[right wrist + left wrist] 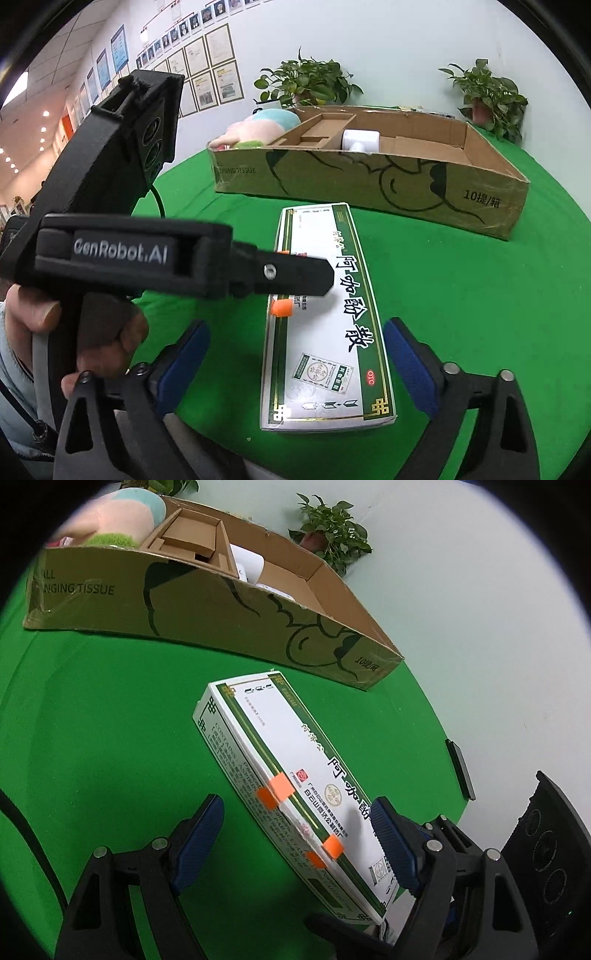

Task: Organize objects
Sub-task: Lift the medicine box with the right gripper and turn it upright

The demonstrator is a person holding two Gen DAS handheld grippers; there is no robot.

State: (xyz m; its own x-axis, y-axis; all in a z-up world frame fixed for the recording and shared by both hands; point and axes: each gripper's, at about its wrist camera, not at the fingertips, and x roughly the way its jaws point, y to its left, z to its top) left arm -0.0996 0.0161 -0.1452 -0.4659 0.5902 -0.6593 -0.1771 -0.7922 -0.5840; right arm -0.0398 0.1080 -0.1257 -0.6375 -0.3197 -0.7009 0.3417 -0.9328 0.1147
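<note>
A long white and green medicine box [295, 760] [325, 332], with orange tape tabs on its edge, lies flat on the green cloth. In the left wrist view my left gripper [295, 843] straddles its near end. The left blue pad stands clear of the box and the right pad sits close over its top face. The right wrist view shows one of the left gripper's fingers [295, 275] reaching over the middle of the box from the left. My right gripper [299, 367] is open around the box's near end, both pads apart from it.
Behind the medicine box stands a low open cardboard box [221, 602] [369, 184]. It holds a plush toy [258, 129], a cardboard insert [188, 539] and a white object [360, 140]. Potted plants [306, 81] stand at the back. A dark flat object [460, 768] lies at the cloth's right edge.
</note>
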